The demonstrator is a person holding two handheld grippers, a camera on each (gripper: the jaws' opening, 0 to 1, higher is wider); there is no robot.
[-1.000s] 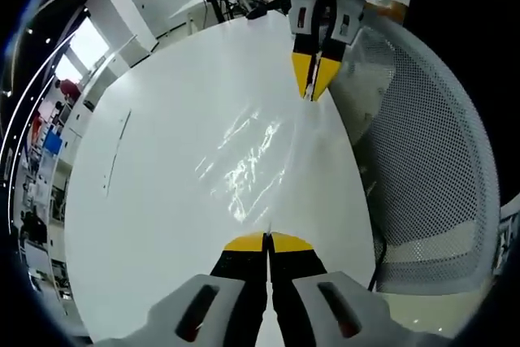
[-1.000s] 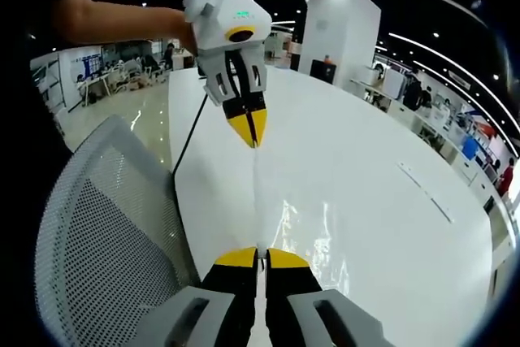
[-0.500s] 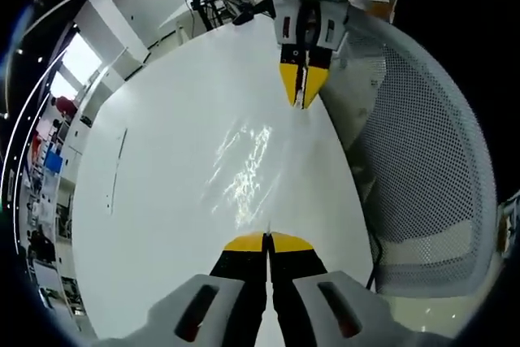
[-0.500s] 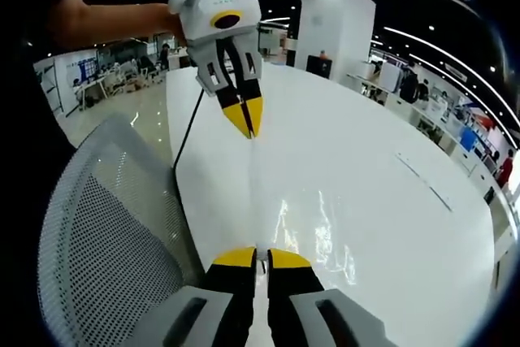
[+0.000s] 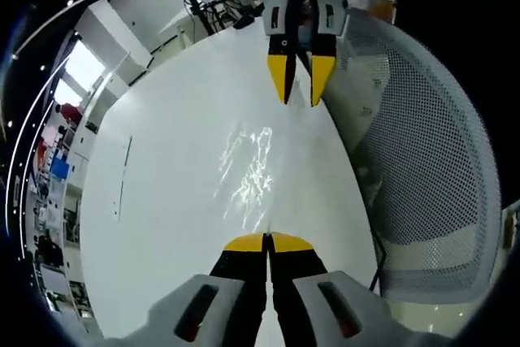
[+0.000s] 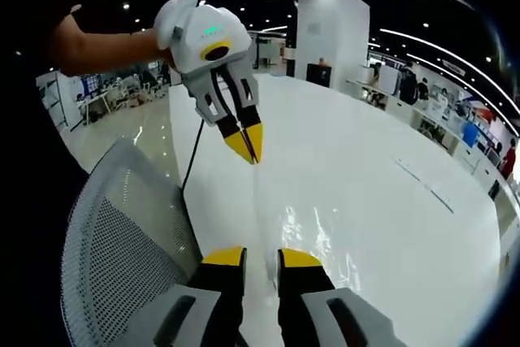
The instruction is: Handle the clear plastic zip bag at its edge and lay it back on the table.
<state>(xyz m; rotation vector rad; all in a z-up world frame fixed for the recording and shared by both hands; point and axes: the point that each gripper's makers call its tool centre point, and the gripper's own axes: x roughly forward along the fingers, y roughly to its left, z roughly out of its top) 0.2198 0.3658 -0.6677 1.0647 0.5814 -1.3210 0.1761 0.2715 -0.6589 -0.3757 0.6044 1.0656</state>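
The white tabletop [image 5: 162,184] is carrying the clear plastic zip bag [image 5: 248,170], which is lying flat near its right edge beside a mesh chair [image 5: 422,176]. The left tongs [image 5: 267,243] are pinching the bag's near edge, jaws together. The right tongs [image 6: 260,258] are standing apart, gripping nothing.

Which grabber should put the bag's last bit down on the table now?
Probably the left gripper. Its jaws are shut on the bag edge, while the right gripper is open, holding nothing. The bag seems to lie on the table.
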